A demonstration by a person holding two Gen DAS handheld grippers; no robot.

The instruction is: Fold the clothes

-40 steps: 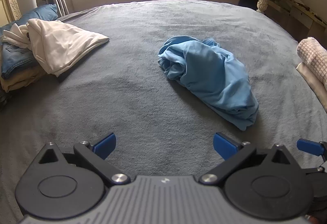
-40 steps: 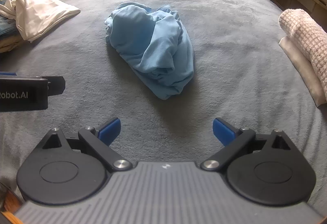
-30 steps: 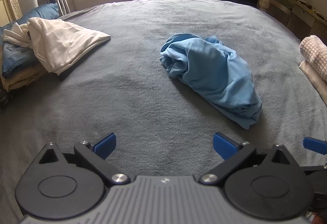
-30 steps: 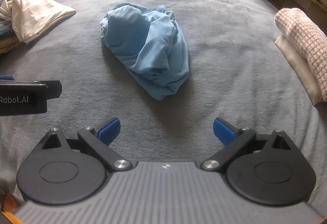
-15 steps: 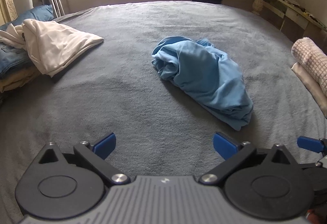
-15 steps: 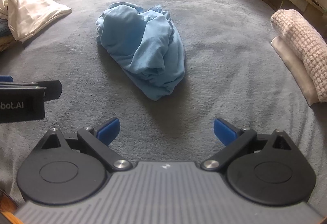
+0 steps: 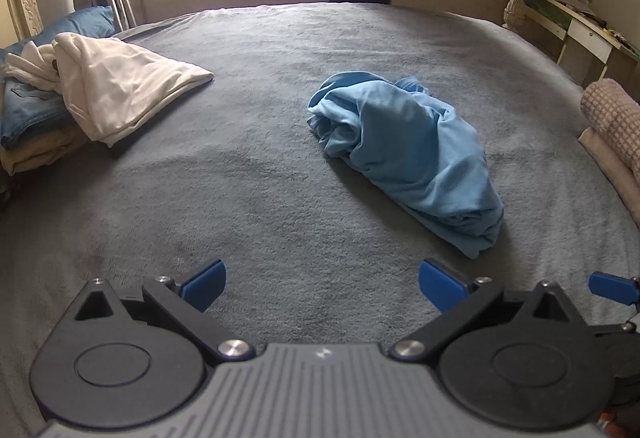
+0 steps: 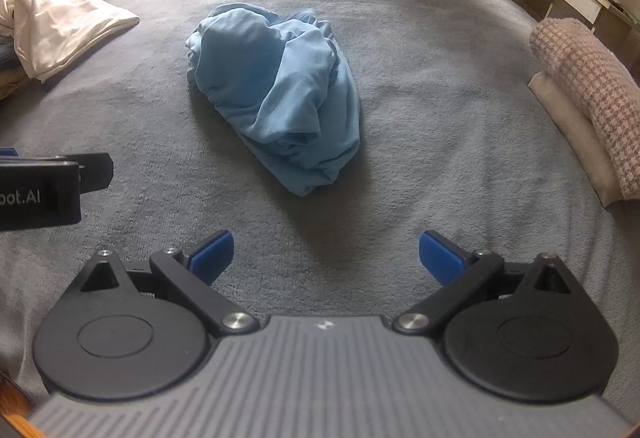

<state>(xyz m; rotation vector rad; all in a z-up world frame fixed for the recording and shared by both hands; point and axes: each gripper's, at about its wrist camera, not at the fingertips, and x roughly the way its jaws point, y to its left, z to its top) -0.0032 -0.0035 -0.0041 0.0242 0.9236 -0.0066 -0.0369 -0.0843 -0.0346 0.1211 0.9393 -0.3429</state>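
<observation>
A grey bed is filling both views. A crumpled light-blue garment is lying at its middle, toward one o'clock of the left gripper and twelve o'clock of the right gripper; both are gaping wide, gripping nothing.

Bed, grey fleece cover: crumpled light-blue garment centre; white garment on clothes stack far left; folded houndstooth textile right edge
</observation>
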